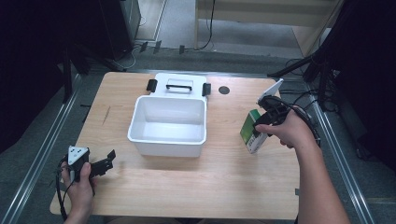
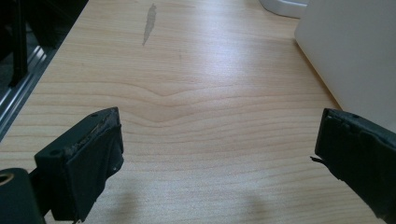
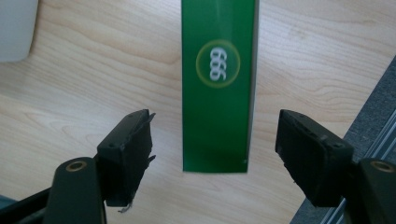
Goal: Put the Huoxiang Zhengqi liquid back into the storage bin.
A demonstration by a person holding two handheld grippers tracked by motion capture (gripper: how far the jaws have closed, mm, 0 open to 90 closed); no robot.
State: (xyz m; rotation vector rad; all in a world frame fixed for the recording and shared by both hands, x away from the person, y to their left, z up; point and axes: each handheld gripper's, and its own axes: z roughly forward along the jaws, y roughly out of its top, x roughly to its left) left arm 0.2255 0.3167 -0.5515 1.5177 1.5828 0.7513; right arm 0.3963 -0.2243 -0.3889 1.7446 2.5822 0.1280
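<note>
Right gripper view frames the upright green-and-white cardboard carton between the right gripper's spread jaws, apparently poised to pinch. It stands at three o'clock of the white plastic bin on the wooden counter. Left gripper idles, spread.

Left tool: black frame, grey three-cornered plate on top, black cable trailing. Right tool: black, white plate, looped black cables. Jaws: blocky black pads with frayed edges, each arm with a brass-ringed screw hole. Forearms bare, no sleeves.
</note>
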